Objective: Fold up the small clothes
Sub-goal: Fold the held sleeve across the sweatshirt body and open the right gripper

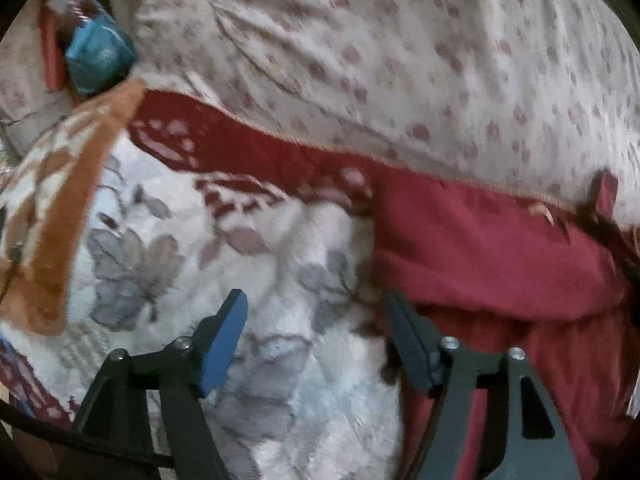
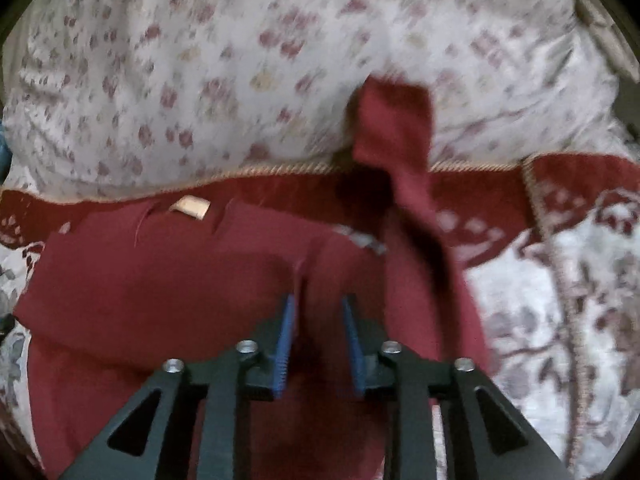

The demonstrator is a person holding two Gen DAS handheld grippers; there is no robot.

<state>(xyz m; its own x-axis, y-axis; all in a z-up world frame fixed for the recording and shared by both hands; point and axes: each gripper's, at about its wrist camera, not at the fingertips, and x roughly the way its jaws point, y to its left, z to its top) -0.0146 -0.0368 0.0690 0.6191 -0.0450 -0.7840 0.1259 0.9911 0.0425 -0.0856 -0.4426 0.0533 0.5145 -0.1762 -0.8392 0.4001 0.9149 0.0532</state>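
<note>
One maroon garment [image 2: 192, 280] is seen part-folded, sleeve at one o'clock left; left gripper [image 1: 312, 320] wide, right gripper [image 2: 318, 320] narrowly parted, nothing held

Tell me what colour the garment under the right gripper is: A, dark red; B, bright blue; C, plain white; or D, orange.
A: in the right wrist view the garment spread below the right gripper is dark red, lying on a floral blanket.
</note>
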